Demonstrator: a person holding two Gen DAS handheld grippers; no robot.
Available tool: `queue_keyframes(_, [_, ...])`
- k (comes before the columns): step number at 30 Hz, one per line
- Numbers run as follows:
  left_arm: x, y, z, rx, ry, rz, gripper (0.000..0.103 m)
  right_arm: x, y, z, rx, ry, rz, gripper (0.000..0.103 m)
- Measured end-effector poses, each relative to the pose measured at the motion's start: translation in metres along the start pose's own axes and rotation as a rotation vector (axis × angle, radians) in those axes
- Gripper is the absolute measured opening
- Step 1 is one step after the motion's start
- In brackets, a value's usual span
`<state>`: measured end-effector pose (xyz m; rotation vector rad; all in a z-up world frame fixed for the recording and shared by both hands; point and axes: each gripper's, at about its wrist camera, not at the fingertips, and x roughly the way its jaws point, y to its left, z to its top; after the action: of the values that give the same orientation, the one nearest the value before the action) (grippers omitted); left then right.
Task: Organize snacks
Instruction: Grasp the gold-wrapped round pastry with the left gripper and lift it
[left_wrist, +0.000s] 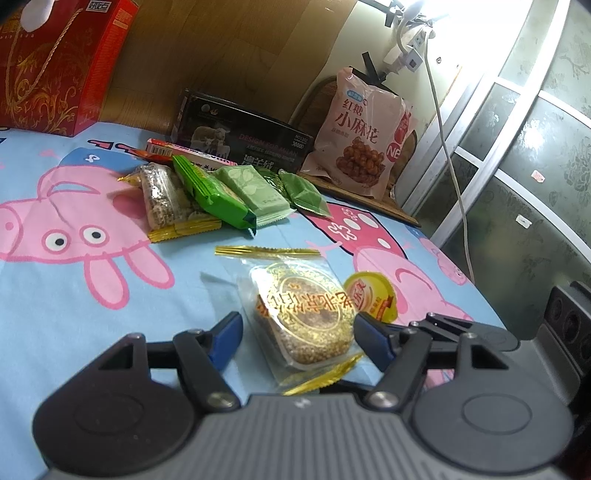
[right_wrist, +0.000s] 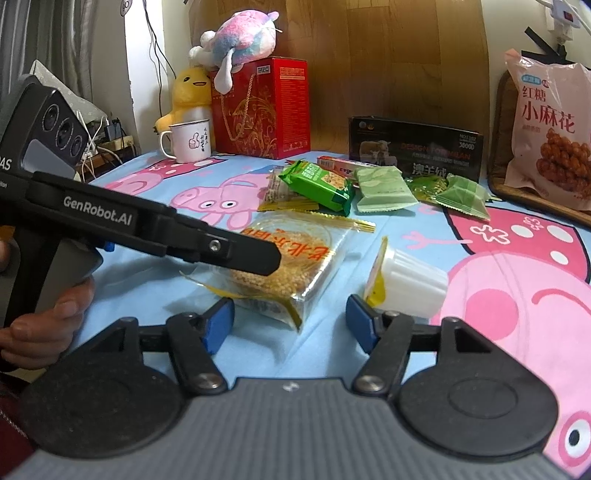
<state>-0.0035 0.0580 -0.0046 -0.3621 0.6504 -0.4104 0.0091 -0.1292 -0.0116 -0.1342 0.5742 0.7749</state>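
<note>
Your left gripper sits spread wide right at the lens, its blue pads on either side of the sesame cake in its clear wrapper, not pinching it. That cake lies flat on the pig-print cloth, with a gold-edged seal strip at its far end. Just beside its right edge lies the yellow-lidded jelly cup, tipped on its side.

Your right gripper is also spread apart and holds nothing; the same cake lies ahead between its fingers, and the jelly cup rests close to the right pad. In that view your left gripper's black finger reaches across from the left and covers part of the cake, so it stands between you and the wrapper.

Farther back you have a small heap of snacks: a seed bar, a bright green packet, a pale green packet and a smaller green one, overlapping or touching. Behind them a thin pink carton lies against a black box. The pink snack bag stands upright at the right on a wooden board. A red gift box with plush toys and a white mug stand at the far left.
</note>
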Motion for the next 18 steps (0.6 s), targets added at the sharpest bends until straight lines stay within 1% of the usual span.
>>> queue_keyframes(5, [-0.0014, 0.0009, -0.001, -0.002, -0.004, 0.003, 0.068, 0.0008, 0.0026, 0.0003, -0.013, 0.004, -0.003, 0.071])
queue_keyframes(8, [-0.002, 0.0009, -0.0016, -0.002, -0.002, -0.003, 0.071, 0.0011, 0.0024, 0.0005, -0.016, 0.005, 0.0, 0.073])
queue_keyframes(12, [-0.0022, -0.0018, -0.0017, 0.013, 0.0, 0.003, 0.072, 0.0018, 0.0036, 0.0005, -0.025, 0.008, -0.008, 0.073])
queue_keyframes(18, [-0.003, -0.0009, -0.0014, 0.008, 0.0, -0.001, 0.072, 0.0019, 0.0021, 0.0006, -0.021, 0.004, -0.007, 0.073])
